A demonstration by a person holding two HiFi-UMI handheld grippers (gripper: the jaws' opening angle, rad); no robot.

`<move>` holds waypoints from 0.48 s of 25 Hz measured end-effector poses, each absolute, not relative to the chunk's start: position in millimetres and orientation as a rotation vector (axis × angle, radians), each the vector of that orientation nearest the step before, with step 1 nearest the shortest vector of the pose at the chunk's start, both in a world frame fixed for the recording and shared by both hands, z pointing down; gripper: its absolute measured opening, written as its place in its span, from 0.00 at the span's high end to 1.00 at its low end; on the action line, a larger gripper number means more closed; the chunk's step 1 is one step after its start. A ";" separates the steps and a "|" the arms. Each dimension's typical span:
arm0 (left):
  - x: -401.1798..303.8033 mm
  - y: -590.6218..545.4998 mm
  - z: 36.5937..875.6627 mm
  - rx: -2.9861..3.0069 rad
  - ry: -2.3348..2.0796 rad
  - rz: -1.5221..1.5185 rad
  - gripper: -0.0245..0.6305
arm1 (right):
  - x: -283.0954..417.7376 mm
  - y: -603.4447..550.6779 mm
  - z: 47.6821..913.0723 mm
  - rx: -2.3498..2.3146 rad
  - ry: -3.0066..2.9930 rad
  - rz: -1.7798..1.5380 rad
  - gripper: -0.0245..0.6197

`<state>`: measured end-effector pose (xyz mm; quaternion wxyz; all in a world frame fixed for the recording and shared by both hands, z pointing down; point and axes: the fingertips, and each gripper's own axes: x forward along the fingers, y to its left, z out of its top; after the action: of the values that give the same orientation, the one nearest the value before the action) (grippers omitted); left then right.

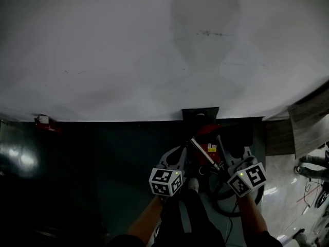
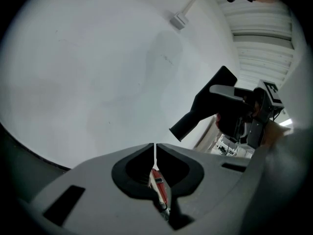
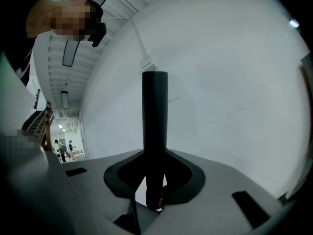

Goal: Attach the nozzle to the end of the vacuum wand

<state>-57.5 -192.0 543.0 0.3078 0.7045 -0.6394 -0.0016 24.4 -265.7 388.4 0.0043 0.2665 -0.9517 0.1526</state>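
Note:
A black tubular nozzle (image 3: 154,111) stands upright between the jaws of my right gripper (image 3: 154,156), which is shut on its lower part. From the left gripper view the same nozzle (image 2: 203,112) juts leftward out of the right gripper, its open end free. In the head view a silver wand (image 1: 203,153) slants over the red vacuum body (image 1: 208,134) on the dark floor, between my left gripper (image 1: 174,156) and right gripper (image 1: 230,157). My left gripper (image 2: 155,151) is shut with nothing between its jaw tips; a strip of red vacuum shows below them.
A white wall (image 1: 154,50) fills the upper half of the head view, with a dark plate (image 1: 200,113) at its foot. A black hose (image 1: 226,202) loops on the floor near my right arm. A small red-and-white object (image 1: 44,120) lies at the left.

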 end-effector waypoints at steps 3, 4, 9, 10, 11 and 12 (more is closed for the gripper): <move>-55.5 -199.9 572.4 1.806 -1.679 -0.073 0.89 | 13.2 -273.2 392.8 0.790 -3.001 0.488 0.82; -54.0 -202.4 582.6 1.791 -1.670 -0.089 0.84 | 9.8 -275.4 396.7 0.775 -2.998 0.485 0.82; -43.5 -214.8 630.6 1.730 -1.646 -0.143 0.74 | -6.8 -284.7 421.4 0.677 -2.948 0.448 0.82; -40.9 -217.2 639.1 1.719 -1.642 -0.151 0.72 | -10.3 -285.8 424.7 0.659 -2.944 0.444 0.82; -38.1 -219.9 647.0 1.712 -1.636 -0.158 0.70 | -12.2 -287.0 429.7 0.644 -2.931 0.434 0.82; -34.9 -222.8 654.1 1.710 -1.629 -0.163 0.68 | -13.8 -288.3 434.2 0.633 -2.922 0.429 0.82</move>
<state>-34.9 -222.8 654.1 0.3776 0.6690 -0.6370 -0.0637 -13.8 -288.3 434.2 0.0608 0.2092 -0.9656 0.1417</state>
